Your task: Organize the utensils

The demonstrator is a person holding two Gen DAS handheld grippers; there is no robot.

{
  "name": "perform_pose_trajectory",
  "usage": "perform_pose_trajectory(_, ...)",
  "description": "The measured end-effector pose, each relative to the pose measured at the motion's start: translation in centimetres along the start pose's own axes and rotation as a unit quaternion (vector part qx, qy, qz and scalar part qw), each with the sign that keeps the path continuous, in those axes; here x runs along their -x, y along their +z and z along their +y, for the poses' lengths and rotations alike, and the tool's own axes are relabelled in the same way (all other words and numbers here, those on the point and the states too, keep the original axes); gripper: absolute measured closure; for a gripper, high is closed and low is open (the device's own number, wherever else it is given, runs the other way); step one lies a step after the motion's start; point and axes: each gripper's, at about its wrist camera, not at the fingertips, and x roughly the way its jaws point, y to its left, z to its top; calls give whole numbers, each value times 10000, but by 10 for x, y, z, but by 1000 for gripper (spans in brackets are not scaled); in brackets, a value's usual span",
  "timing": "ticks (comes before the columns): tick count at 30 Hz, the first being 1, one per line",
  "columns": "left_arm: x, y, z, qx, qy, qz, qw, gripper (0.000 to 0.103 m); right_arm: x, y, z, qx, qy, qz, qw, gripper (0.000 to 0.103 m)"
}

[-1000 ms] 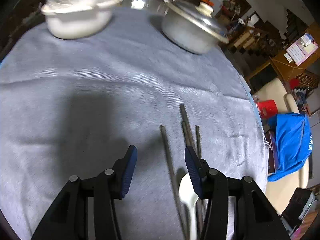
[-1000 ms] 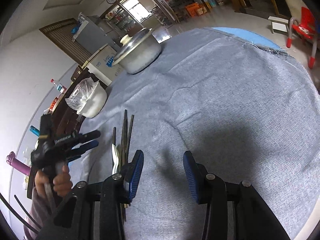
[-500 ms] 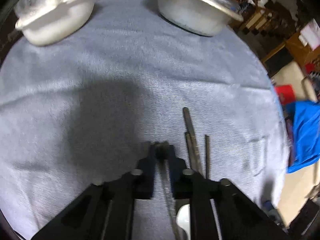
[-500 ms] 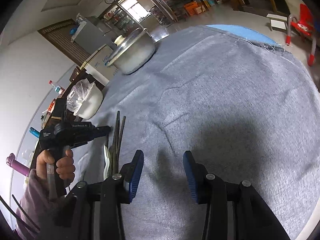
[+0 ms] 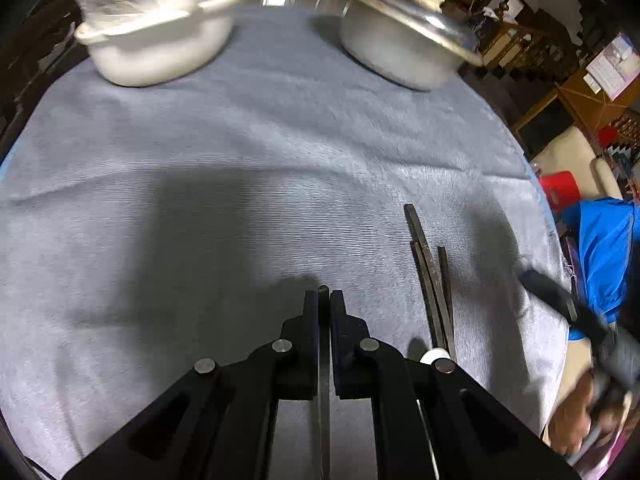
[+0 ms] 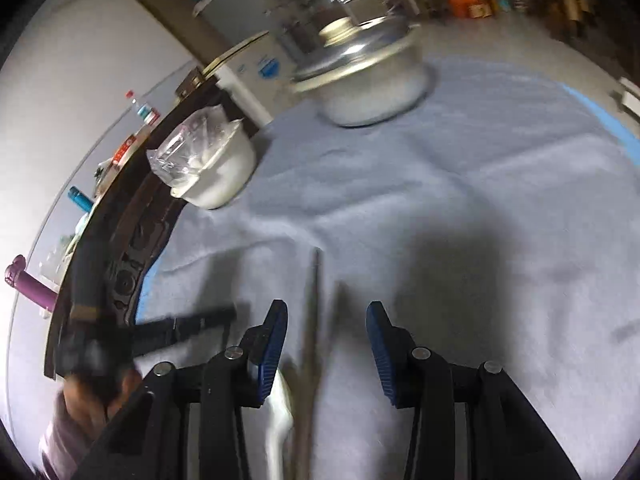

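chopstick (image 5: 323, 292): a single dark stick pinched between the pads of the left gripper (image 5: 324, 304); its tip shows just past the fingertips and its shaft runs back down the gap between the fingers.
left fingers: pressed together on the chopstick, having just closed on it; no gap shows beside the stick.
other sticks (image 5: 430, 280): three more dark chopsticks lie together on the cloth (image 5: 240, 208), to the right of the left fingers and apart from them, tips pointing away.
spoon (image 6: 280, 404): a white spoon lies beside those sticks, close under the right gripper's left finger; only a white sliver of it shows in the left view.
right gripper (image 6: 327, 344): fingers spread with nothing pinched; two sticks lie on the cloth below the gap, nearer the left pad. This view is blurred.
step in hand: likely lifting the lone stick to bring it to the others.
doing it well: keep the pinch firm, since the hold is near one end and the stick could swing; raise it clear of the cloth before carrying it right, then lay it parallel to the others.
left pose: gripper points steeply down at the cloth.
right pose: tilted down less steeply, over the sticks.
farther out: a white bowl (image 5: 156, 44) and a lidded pot (image 5: 404, 48) sit well beyond the fingertips.
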Motion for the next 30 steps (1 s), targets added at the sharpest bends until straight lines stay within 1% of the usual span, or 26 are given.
perform_pose_trajectory(1,6,-2,4,9,-1,-55,10000,98,-7,5,5,58,-15,57,10000,59)
perform_pose_trajectory(3,20,-6,9,36,-66,-215,9997,98,-35,24,16,157,-148,384,9990,59)
perform_pose_trajectory(4,28,-8,10,40,-96,-301,9995,98,-42,27,19,177,-196,455,9986,59)
perform_pose_trajectory(6,39,-9,13,40,-164,-439,9989,98,-65,37,27,329,-438,807,9952,59)
perform_pose_trajectory(9,58,-11,16,13,-193,-676,9975,98,-90,42,34,489,-894,1121,9884,59)
perform_pose_trajectory(10,62,-13,16,15,-230,-753,9969,98,-95,42,34,505,-1007,1203,9863,60)
perform_pose_trajectory(11,69,-15,17,16,-241,-844,9961,98,-101,41,35,521,-1130,1293,9838,68)
perform_pose_trajectory(12,75,-16,18,18,-247,-927,9954,98,-106,39,36,554,-1233,1376,9812,71)
perform_pose_trajectory(14,85,-18,16,22,-301,-1066,9938,98,-109,37,41,700,-1480,1275,9782,80)
perform_pose_trajectory(15,84,-16,12,19,-304,-1116,9933,98,-111,37,45,819,-1635,1231,9754,82)
perform_pose_trajectory(17,93,-20,11,8,-298,-1245,9918,98,-114,35,50,1003,-1856,1195,9702,96)
perform_pose_trajectory(18,100,-22,11,8,-312,-1303,9910,98,-114,34,52,1067,-1912,1193,9684,96)
perform_pose_trajectory(20,112,-29,10,7,-297,-1445,9891,98,-111,33,53,1046,-1922,1176,9687,97)
perform_pose_trajectory(22,123,-34,10,2,-266,-1548,9876,98,-98,34,49,928,-1754,922,9758,97)
perform_pose_trajectory(23,127,-36,9,1,-256,-1595,9869,98,-86,34,47,865,-1603,739,9805,97)
perform_pose_trajectory(25,141,-43,8,12,-225,-1728,9847,98,-57,33,41,702,-1487,358,9857,97)
perform_pose_trajectory(26,145,-48,7,25,-231,-1783,9837,98,-43,32,39,637,-1343,192,9887,97)
perform_pose_trajectory(30,169,-61,4,93,-233,-2069,9780,98,13,20,28,531,-1105,-425,9915,97)
